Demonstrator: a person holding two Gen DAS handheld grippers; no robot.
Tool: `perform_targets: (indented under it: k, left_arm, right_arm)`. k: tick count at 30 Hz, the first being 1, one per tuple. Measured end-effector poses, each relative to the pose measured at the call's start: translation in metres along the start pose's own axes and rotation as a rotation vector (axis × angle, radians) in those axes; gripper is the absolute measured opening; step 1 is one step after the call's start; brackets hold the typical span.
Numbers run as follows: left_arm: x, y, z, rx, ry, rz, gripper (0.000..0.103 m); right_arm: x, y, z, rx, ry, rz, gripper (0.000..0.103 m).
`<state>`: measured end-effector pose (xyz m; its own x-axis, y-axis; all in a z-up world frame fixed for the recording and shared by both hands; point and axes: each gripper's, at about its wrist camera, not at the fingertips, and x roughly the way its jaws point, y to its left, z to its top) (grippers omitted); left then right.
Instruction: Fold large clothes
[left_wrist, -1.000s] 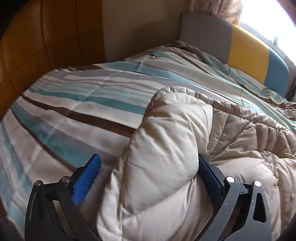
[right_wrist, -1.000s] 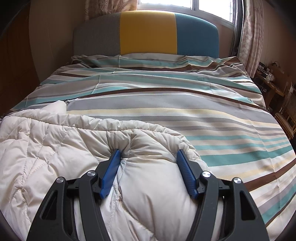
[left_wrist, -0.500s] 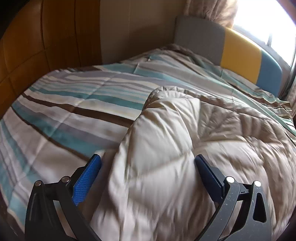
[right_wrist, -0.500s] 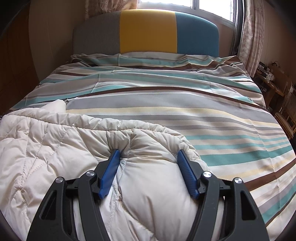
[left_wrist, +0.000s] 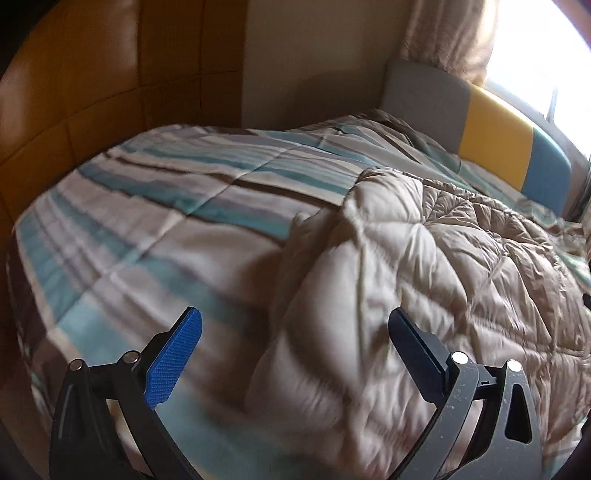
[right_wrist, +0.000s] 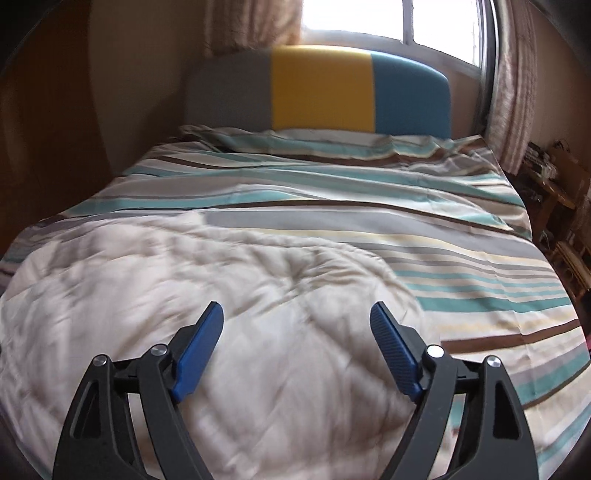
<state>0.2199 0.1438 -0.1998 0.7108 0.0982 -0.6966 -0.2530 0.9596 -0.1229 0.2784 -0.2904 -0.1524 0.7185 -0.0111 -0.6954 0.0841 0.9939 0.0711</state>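
Observation:
A cream quilted puffer coat (left_wrist: 424, 280) lies folded on the striped bed; it also shows in the right wrist view (right_wrist: 229, 295). My left gripper (left_wrist: 295, 332) is open, raised above the coat's left edge, with nothing between its blue pads. My right gripper (right_wrist: 297, 328) is open and empty, lifted above the coat's right end. The coat lies loose on the bedding, touched by neither gripper.
The striped duvet (right_wrist: 424, 229) covers the bed. A grey, yellow and blue headboard (right_wrist: 321, 88) stands at the far end under a window. A brown padded wall panel (left_wrist: 92, 81) runs along the left side. Cluttered wooden furniture (right_wrist: 554, 177) stands right of the bed.
Both grippers let go of the coat and drew back and up. The coat's bunched folds dropped flat onto the bed.

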Motion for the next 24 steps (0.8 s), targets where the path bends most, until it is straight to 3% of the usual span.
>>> perform_targets:
  k: [5, 10, 12, 15, 20, 24]
  left_arm:
    - [-0.008, 0.008, -0.023, -0.038, 0.057, -0.101, 0.1]
    - [-0.016, 0.001, -0.031, -0.059, 0.05, -0.194, 0.1]
    - [-0.016, 0.0, -0.034, -0.083, 0.054, -0.217, 0.1]
    - [-0.013, 0.001, -0.037, -0.121, 0.058, -0.217, 0.1]
    - [-0.015, 0.004, -0.041, -0.188, 0.036, -0.249, 0.098]
    - [-0.021, 0.004, -0.049, -0.21, 0.017, -0.279, 0.098]
  right_arm:
    - [-0.035, 0.029, -0.019, -0.018, -0.013, 0.059, 0.087]
    - [-0.065, 0.047, -0.045, 0.004, -0.041, 0.104, 0.086]
    - [-0.071, 0.053, -0.055, 0.009, -0.042, 0.145, 0.066]
    - [-0.076, 0.066, -0.067, -0.001, -0.042, 0.183, 0.044]
    - [-0.072, 0.083, -0.079, -0.02, -0.042, 0.228, 0.023]
    - [-0.06, 0.094, -0.084, -0.059, -0.022, 0.244, 0.018]
